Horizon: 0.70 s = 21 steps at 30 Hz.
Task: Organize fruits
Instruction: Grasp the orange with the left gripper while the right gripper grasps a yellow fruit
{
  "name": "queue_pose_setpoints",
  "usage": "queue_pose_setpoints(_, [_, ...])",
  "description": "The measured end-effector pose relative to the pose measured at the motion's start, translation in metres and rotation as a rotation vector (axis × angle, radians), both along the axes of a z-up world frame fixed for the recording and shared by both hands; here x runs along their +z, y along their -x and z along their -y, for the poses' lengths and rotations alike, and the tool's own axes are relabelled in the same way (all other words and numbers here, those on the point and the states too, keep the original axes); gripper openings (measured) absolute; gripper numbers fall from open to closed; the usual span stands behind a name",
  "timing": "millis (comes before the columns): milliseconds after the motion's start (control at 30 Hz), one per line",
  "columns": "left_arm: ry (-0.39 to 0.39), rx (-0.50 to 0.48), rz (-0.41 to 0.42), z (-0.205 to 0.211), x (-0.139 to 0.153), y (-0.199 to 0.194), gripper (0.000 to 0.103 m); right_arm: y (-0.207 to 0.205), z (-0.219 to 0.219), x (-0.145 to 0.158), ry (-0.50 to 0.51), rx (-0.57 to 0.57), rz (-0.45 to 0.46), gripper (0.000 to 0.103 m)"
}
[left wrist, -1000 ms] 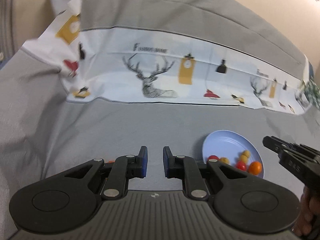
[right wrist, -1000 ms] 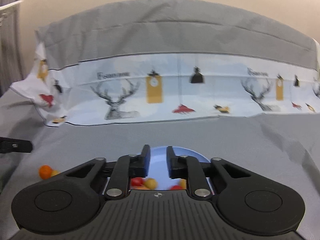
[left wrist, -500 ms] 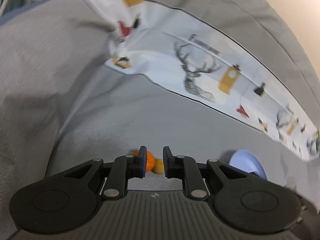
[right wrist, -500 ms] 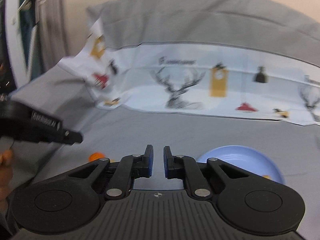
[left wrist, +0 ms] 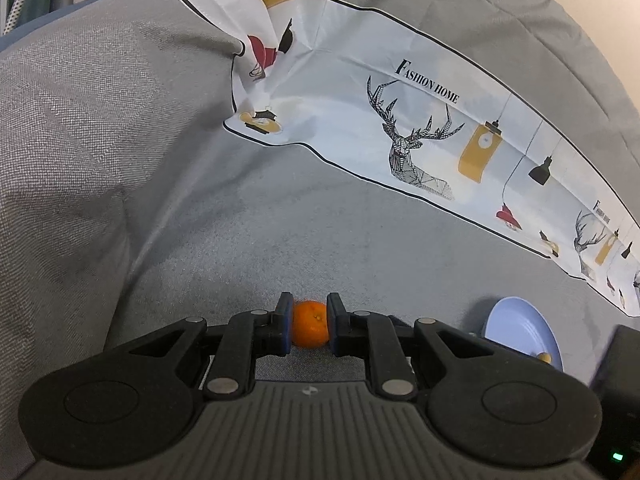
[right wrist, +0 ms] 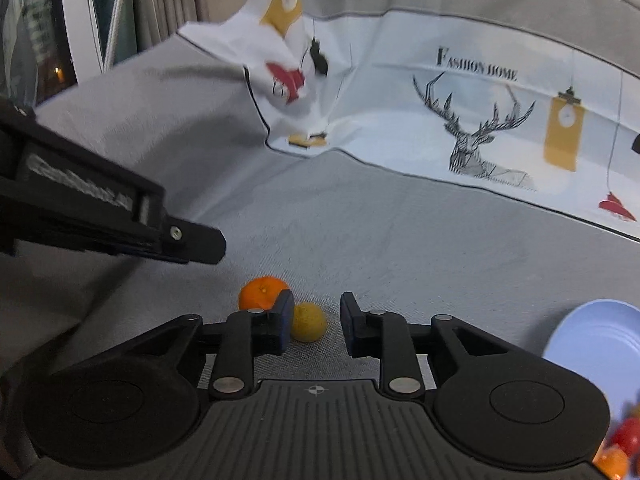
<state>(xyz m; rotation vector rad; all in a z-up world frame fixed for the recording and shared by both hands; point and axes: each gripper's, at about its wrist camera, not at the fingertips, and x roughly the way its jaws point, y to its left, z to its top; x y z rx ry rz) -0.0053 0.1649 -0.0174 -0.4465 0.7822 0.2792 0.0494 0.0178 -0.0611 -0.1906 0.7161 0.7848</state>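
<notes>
A small orange (left wrist: pixel 310 329) lies on the grey cloth between the fingers of my left gripper (left wrist: pixel 309 330); the pads touch or nearly touch its sides. In the right wrist view the same orange (right wrist: pixel 261 293) sits beside a yellow fruit (right wrist: pixel 308 321). My right gripper (right wrist: pixel 315 323) is open with the yellow fruit between its fingers, nearer the left pad. A blue plate (right wrist: pixel 596 340) holding red and orange fruits (right wrist: pixel 618 450) lies at the right; it also shows in the left wrist view (left wrist: pixel 520 332).
A white printed cloth with deer and lamps (left wrist: pixel 420 128) drapes over the grey backrest behind. The left gripper's body (right wrist: pixel 100 208) crosses the left of the right wrist view. A curtain and window frame (right wrist: pixel 80 20) stand far left.
Both grippers swung left, away from the plate, and came down on the two loose fruits. The left gripper's fingers now flank the orange; the right gripper opened wider around the yellow fruit.
</notes>
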Motion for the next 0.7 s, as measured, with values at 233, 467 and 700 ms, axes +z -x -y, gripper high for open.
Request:
queue_pose_setpoints(233, [-0.030,-0.002,-0.018,0.003,-0.005,-0.006,0.020,-0.013,-0.005,-0.011,-0.005,0.005,-0.042,0.036])
queue_pose_setpoints(467, [-0.069,-0.026,-0.064,0.010,-0.017,-0.021,0.035,-0.013,-0.001,-0.013,-0.040,0.046,-0.087,0.023])
queue_pose_setpoints(700, [-0.109,-0.066,-0.112,0.021,-0.028,-0.030,0.037,-0.009,0.009,-0.006,-0.055,0.045,-0.087,0.022])
